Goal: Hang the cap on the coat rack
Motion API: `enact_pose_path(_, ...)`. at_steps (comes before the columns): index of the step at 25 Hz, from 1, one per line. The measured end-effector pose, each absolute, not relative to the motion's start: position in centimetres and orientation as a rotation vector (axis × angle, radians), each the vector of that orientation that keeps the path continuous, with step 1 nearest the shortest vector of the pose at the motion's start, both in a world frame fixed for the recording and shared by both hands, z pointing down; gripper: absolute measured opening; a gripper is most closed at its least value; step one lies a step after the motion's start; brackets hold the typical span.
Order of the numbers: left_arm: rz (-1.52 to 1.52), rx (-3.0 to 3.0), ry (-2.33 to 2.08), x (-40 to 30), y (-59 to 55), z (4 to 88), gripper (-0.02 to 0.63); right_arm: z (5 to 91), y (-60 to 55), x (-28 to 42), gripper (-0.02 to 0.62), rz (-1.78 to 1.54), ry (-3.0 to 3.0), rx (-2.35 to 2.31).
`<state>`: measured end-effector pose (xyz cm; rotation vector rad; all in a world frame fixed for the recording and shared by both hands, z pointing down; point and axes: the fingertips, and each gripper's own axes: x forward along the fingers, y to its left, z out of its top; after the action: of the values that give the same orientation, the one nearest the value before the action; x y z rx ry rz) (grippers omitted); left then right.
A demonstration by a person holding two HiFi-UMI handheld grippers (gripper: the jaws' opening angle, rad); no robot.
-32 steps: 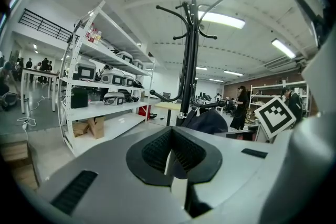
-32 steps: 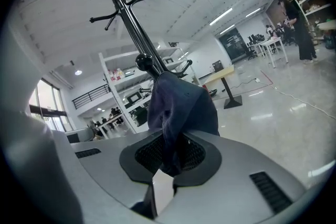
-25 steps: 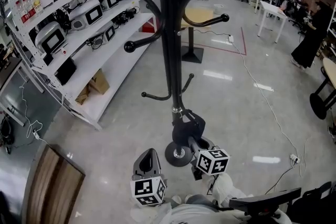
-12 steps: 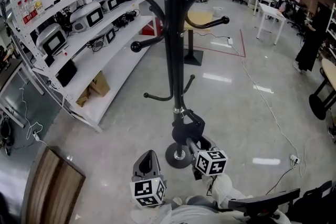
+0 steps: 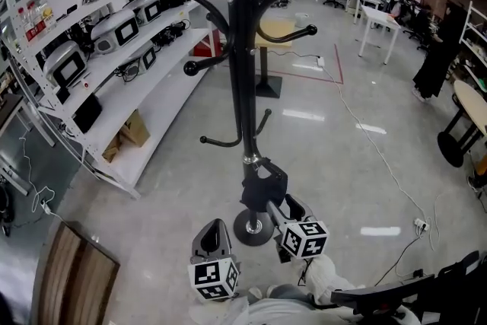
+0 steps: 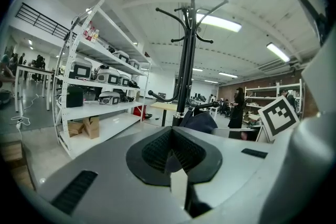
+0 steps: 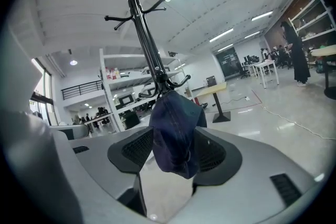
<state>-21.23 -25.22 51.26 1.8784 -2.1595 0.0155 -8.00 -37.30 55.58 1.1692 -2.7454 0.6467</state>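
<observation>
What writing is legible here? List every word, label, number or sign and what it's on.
No text can be read anywhere.
Shelf labels: red and white, too small to read.
Marker cubes: black-and-white square patterns, no letters.
</observation>
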Motion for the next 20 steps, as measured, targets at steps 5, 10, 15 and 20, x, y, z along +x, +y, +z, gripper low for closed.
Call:
enact_pose_path(5, 0.006, 1.937, -2.111, -20.0, -25.1, 51.0, 0.003, 54.2, -35.9, -7.1, 0.225, 0.580, -2.752, 1.213)
enact_pose_path(10, 0.053, 2.021, -2.077, -19.2, -25.4, 50.8, 0.003, 53.5, -33.8, -7.4, 0.224, 0.531, -2.742, 1.230)
enact_pose_path(15, 0.027, 2.087, -2.027, -17.9, -25.3, 50.2, 0.003, 51.2, -31.0, -7.4, 0.222, 0.358, -2.775, 1.257)
enact_pose_path(20, 0.032, 2.124, -1.956, -16.2, -24.6, 51.2, 0.002, 50.3, -28.9, -6.4, 0.056, 0.235, -2.752, 1.326)
